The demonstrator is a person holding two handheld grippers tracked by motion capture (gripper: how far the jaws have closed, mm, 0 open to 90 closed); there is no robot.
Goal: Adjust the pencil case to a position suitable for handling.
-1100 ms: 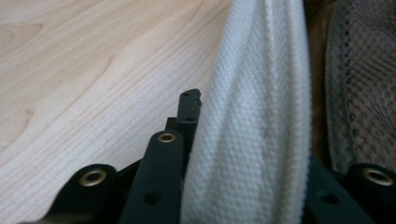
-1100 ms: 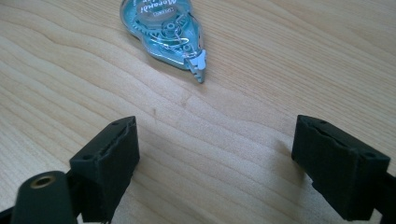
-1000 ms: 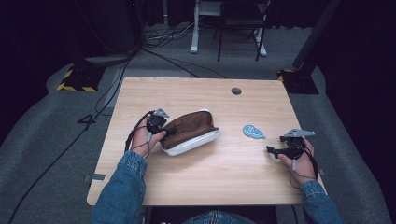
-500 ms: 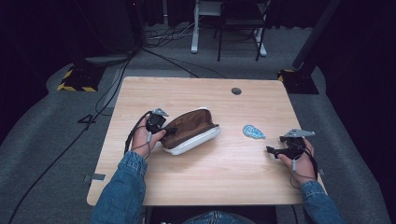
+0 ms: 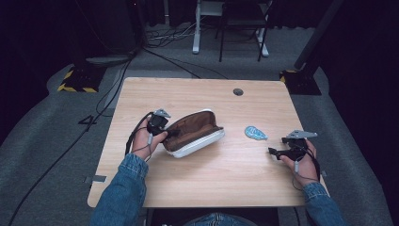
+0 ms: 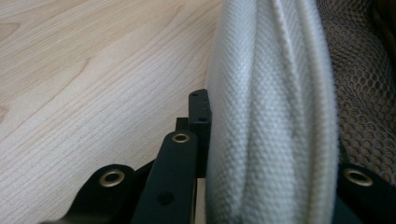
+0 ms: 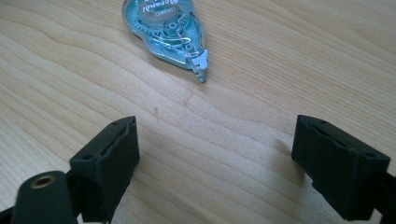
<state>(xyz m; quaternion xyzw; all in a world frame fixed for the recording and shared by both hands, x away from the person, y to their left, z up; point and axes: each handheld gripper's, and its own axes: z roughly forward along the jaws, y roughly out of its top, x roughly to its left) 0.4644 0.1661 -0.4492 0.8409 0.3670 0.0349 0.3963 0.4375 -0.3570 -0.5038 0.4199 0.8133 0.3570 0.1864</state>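
A brown pouch (image 5: 193, 132) with a white canvas outside lies open on its side at the middle of the wooden table (image 5: 197, 94). My left gripper (image 5: 168, 133) is shut on the pouch's white edge (image 6: 271, 116); brown mesh lining (image 6: 359, 93) shows beside it. A teal correction-tape dispenser (image 5: 255, 133) lies to the right of the pouch. My right gripper (image 5: 274, 151) rests low over the table, a short way right of the dispenser, jaws wide open and pointing at the dispenser (image 7: 168, 32) with nothing between them.
A small round dark grommet (image 5: 238, 92) sits near the table's far edge. Beyond the table are a chair and desk legs (image 5: 235, 28), floor cables (image 5: 113, 89) and a yellow-black striped base (image 5: 77, 80).
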